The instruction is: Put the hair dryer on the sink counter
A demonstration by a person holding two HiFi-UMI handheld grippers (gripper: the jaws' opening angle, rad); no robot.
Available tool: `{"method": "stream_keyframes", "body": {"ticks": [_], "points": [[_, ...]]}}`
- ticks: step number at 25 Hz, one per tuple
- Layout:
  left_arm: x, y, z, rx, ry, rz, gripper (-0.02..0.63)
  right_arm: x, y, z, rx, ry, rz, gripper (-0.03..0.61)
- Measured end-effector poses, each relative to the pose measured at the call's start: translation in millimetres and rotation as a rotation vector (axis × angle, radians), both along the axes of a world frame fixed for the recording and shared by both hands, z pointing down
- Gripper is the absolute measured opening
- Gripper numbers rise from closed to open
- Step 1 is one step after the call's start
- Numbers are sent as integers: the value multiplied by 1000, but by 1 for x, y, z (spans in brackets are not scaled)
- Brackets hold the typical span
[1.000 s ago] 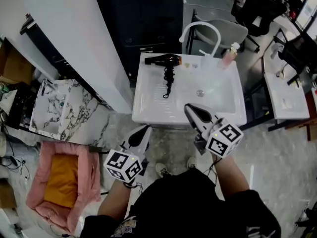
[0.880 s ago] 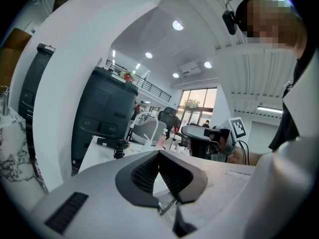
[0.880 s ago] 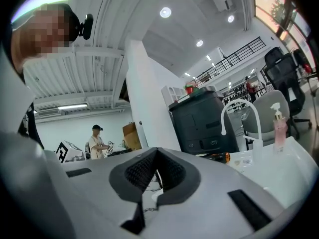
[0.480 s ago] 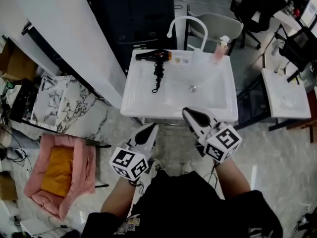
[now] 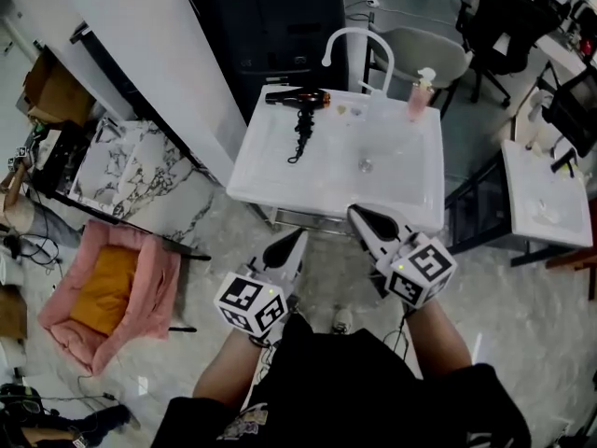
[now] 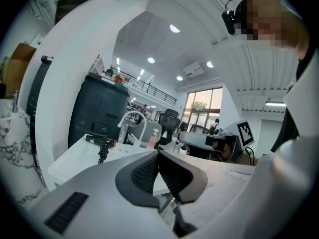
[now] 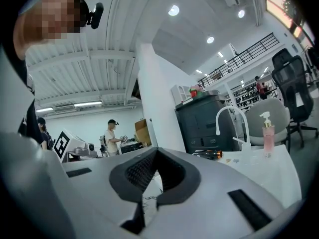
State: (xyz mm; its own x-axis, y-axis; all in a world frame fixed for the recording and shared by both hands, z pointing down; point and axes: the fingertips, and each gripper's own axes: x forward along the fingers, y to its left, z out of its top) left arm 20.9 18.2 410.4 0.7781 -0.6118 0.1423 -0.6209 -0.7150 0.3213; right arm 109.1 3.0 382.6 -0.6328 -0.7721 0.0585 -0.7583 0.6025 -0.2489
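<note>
The black hair dryer (image 5: pixel 297 98) with an orange nozzle ring lies on the back left of the white sink counter (image 5: pixel 270 161), its coiled cord trailing toward the basin. It also shows in the left gripper view, hair dryer (image 6: pixel 101 142), and small in the right gripper view, hair dryer (image 7: pixel 209 154). My left gripper (image 5: pixel 297 240) hangs below the counter's front edge, shut and holding nothing. My right gripper (image 5: pixel 359 216) sits at the counter's front edge, likewise shut and holding nothing. Both are well short of the dryer.
A white curved faucet (image 5: pixel 353 43) and a pink soap bottle (image 5: pixel 419 95) stand at the sink's back. A black cabinet (image 5: pixel 270 26) is behind. A pink pet bed (image 5: pixel 117 292) and marble slabs (image 5: pixel 121 171) lie left; another white sink (image 5: pixel 546 199) is right.
The view has drifted; the sink sits slightly farther right and up. Both grippers stay shut and low before the counter, the left one a little nearer to it.
</note>
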Motion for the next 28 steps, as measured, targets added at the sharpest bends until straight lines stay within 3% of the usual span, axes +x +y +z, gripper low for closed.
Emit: {"method": "stream_keyframes", "body": {"ticks": [28], "points": [[13,38,-7,10,0,-37,2,11,36,0,-8,-29,-31,-3]]}}
